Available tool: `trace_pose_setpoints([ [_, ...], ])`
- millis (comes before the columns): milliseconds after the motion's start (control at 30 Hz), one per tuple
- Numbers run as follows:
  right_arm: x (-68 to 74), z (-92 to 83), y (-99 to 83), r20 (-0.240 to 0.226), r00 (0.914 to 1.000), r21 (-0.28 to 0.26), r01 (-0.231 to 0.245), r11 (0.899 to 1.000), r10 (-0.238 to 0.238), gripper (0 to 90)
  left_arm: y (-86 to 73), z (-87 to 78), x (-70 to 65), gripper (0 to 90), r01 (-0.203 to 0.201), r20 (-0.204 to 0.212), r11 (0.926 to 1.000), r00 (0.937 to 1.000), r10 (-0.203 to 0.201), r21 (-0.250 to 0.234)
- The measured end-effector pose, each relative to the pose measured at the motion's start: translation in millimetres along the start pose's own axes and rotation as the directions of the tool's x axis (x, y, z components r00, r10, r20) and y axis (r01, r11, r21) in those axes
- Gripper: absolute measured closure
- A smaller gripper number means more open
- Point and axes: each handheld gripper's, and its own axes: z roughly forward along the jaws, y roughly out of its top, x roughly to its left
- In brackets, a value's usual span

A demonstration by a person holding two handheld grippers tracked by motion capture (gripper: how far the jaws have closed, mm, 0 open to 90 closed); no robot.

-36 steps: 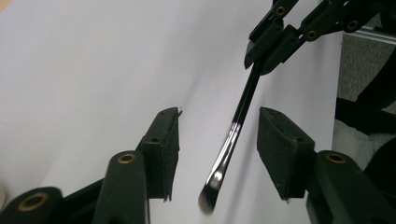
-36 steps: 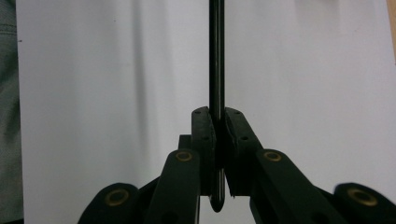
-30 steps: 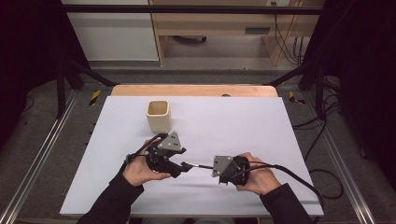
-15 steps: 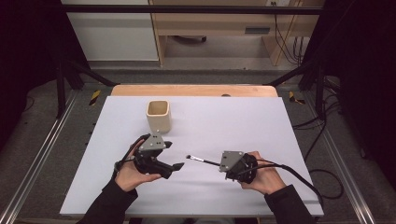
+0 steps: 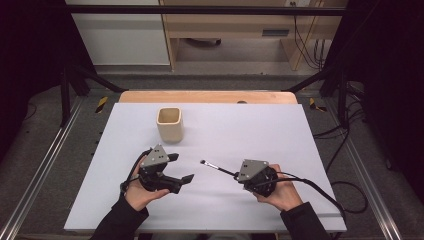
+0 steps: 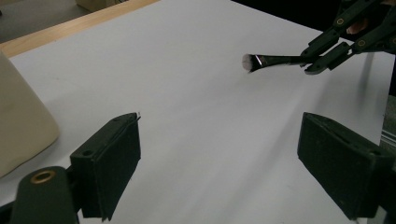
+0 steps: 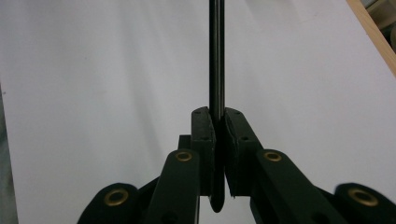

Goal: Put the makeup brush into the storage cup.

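Seen from above: white counter (image 5: 280, 130), cream cup (image 5: 169, 123) toward the far left, mouth open, inside too dim to judge. Left hand-held gripper (image 5: 181, 168) near the front, jaws spread wide, holding nothing. Right hand-held gripper (image 5: 235, 175) clamped on a thin black brush (image 5: 217, 167), bristle tip pointing left toward the other gripper, well apart from the cup.

From the left gripper view: pale tuft of the brush (image 6: 273, 59) plain, held above the counter; cup wall (image 6: 21, 116) at the left edge. From the right gripper view: handle (image 7: 215, 56) pinched tight between both pads, running straight ahead.
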Motion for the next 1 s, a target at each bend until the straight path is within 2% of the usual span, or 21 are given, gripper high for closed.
trace_pose_setpoints([
  [167, 1.6, 3.5, -2.4, 0.011, 0.999, -0.043, -0.042, 0.998, 0.042, 83.8, -5.1, -0.1, 1.1, 12.9, 0.031, -0.001, 0.9992, 0.9995, -0.031, -0.024],
  [367, 2.2, 6.2, -7.6, 0.009, 0.9964, -0.089, -0.083, 0.993, 0.084, 83.8, -8.8, 0.1, -0.7, 12.7, 0.042, -0.013, 0.9977, 0.999, -0.043, -0.052],
  [567, 3.4, 10.0, -14.7, -0.011, 0.9897, -0.135, -0.143, 0.98, 0.143, 83.8, -10.3, 2.1, -3.7, 13.0, 0.059, -0.012, 0.9952, 0.9981, -0.06, -0.078],
  [633, 3.7, 11.7, -16.5, -0.026, 0.9881, -0.145, -0.153, 0.977, 0.151, 83.8, -10.1, 3.0, -5.1, 13.1, 0.06, -0.013, 0.9941, 0.998, -0.061, -0.091],
  [800, 4.8, 15.4, -17.3, -0.033, 0.9852, -0.155, -0.171, 0.973, 0.168, 83.7, -11.0, 7.2, -7.5, 12.7, 0.079, -0.004, 0.9906, 0.9968, -0.08, -0.112],
  [1000, 5.0, 15.6, -16.5, -0.03, 0.982, -0.192, -0.189, 0.963, 0.186, 83.7, -9.7, 11.7, -9.6, 12.3, 0.093, 0.012, 0.9875, 0.9957, -0.092, -0.127],
])
